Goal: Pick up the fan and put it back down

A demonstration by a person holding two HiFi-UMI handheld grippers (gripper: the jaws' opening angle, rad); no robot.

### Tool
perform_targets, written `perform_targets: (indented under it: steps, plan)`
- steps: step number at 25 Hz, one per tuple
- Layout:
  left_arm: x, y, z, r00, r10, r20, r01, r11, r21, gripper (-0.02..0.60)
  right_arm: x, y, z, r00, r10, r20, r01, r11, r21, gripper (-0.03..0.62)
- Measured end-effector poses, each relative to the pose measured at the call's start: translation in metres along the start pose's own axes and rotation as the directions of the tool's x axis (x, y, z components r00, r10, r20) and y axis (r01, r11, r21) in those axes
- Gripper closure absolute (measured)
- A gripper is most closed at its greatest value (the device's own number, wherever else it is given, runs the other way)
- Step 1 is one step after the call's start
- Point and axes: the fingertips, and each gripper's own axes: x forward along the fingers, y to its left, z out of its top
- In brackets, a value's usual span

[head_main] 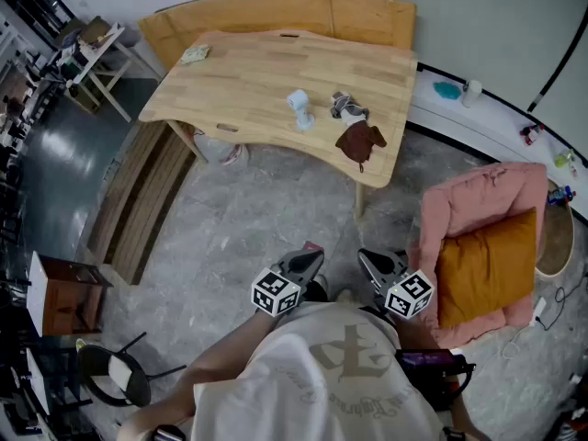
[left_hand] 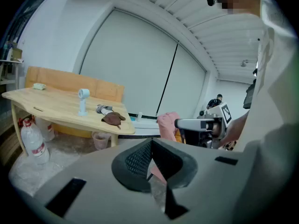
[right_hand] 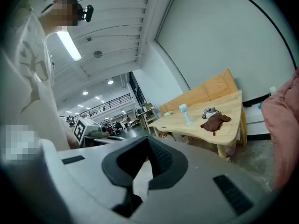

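left hand-held gripper (left_hand: 150, 143), right hand-held gripper (right_hand: 148, 143): both pressed together, empty, well apart from the fan (head_main: 299, 108). risk: shut jaws could tip the upright fan on the desk (head_main: 248, 72).

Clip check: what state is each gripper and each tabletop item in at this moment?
left gripper: shut, holding nothing
right gripper: shut, holding nothing
fan: standing upright on the table, untouched
brown cloth: lying flat on the table
grey item: lying on the table
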Motion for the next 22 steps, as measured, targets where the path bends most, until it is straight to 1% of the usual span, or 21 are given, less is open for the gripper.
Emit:
perform_targets:
  steps: [4,6,9,14,22]
  plan:
    - [-0.001,0.000,0.000,1.000,0.008,-0.002,-0.008,1.000,0.007,0.571,-0.005,0.001,0.011,0.998,-0.001,0.058,0.000,1.000,0.024,0.580]
    - [-0.003,0.002,0.001,1.000,0.014,0.003,-0.014,1.000,0.005,0.571,-0.006,0.002,0.013,0.997,0.000,0.071,-0.002,1.000,0.027,0.580]
    - [-0.003,0.001,0.002,1.000,0.014,0.005,-0.014,1.000,0.004,0.571,-0.007,0.001,0.014,0.998,-0.005,0.063,0.004,1.000,0.028,0.580]
    - [-0.006,-0.003,0.002,1.000,0.013,0.002,-0.013,1.000,0.002,0.571,-0.009,-0.006,0.005,0.998,-0.030,0.049,0.027,0.998,0.061,0.580]
    - [-0.017,0.004,-0.004,0.999,0.035,-0.008,-0.035,0.999,-0.019,0.571,0.001,-0.001,-0.005,1.000,-0.015,0.021,0.013,0.997,0.078,0.580]
